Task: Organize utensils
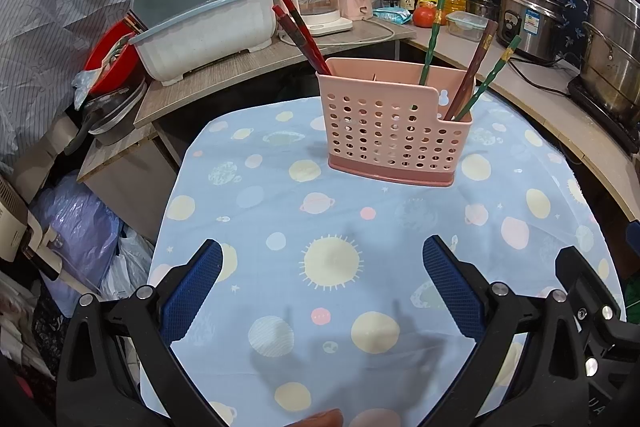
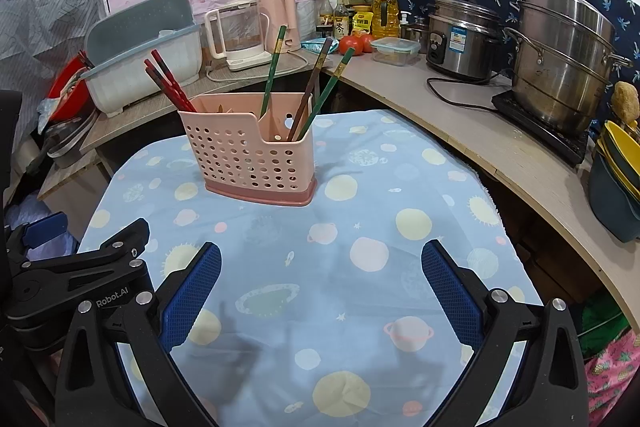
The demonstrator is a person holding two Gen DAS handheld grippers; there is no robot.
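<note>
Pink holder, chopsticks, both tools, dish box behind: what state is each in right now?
Pink holder: upright on the blue cloth.
Red chopsticks: in the holder, leaning left.
Green chopsticks: in the holder, leaning right, apart from each other.
Brown chopstick: in the holder's low end section.
Left tool: open, empty.
Right tool: open, empty.
Dish box: lid raised.

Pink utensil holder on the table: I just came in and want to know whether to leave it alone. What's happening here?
A person is sorting utensils with a handheld claw in each hand. Right now neither the left claw nor the right claw holds anything; both are open and hang over the blue tablecloth, short of the pink utensil holder. The holder stands upright with red chopsticks at one end and green chopsticks and a brown chopstick at the other. No loose utensils show on the cloth.
</note>
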